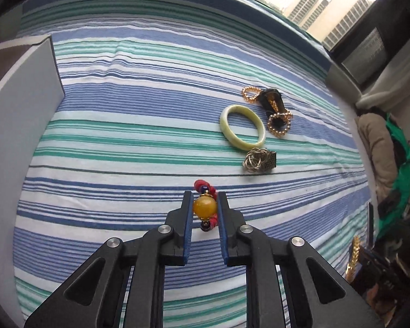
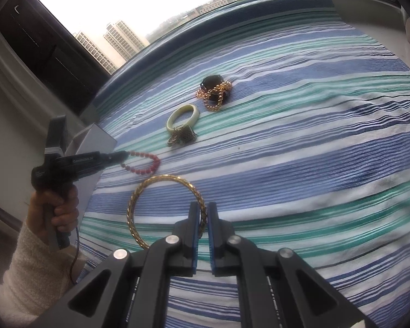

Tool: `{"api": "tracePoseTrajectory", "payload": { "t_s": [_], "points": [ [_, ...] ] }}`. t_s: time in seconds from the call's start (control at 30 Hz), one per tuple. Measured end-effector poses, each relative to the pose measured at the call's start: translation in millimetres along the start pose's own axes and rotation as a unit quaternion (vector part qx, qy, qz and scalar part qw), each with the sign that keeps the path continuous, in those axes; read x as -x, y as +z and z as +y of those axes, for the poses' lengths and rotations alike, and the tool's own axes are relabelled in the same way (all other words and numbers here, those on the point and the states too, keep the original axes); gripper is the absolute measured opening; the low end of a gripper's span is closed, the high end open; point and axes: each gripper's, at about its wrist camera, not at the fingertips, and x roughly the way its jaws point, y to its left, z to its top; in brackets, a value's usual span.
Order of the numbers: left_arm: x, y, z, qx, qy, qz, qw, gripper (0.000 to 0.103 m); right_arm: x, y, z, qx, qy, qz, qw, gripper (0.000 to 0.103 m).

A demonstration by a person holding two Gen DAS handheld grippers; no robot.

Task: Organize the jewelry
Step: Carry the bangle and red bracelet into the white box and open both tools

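Note:
My left gripper (image 1: 204,195) is shut on a red bead bracelet (image 1: 205,207) by its large amber bead, held above the striped cloth; the bracelet also shows in the right wrist view (image 2: 145,164). My right gripper (image 2: 202,206) is shut on a gold twisted bangle (image 2: 139,196). A pale green jade bangle (image 1: 242,128) (image 2: 181,117), a silver wire ring piece (image 1: 258,161) (image 2: 183,136) and a gold bead chain over a dark holder (image 1: 276,109) (image 2: 214,93) lie on the cloth.
A grey open box (image 1: 16,104) (image 2: 93,139) stands at the left edge of the striped cloth (image 1: 139,125). A window with buildings lies beyond the far edge. Clutter and clothing sit at the right in the left wrist view (image 1: 382,164).

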Motion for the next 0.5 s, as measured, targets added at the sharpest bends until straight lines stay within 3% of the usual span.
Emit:
{"api": "tracePoseTrajectory", "payload": {
  "t_s": [0.27, 0.5],
  "points": [
    [52, -20, 2, 0.012, -0.009, -0.032, 0.9994, 0.015, -8, -7, 21, 0.019, 0.008, 0.012, 1.0, 0.006],
    [108, -38, 20, 0.031, -0.041, -0.055, 0.9971, 0.015, -16, -10, 57, 0.052, 0.015, 0.027, 0.998, 0.006]
  ]
}}
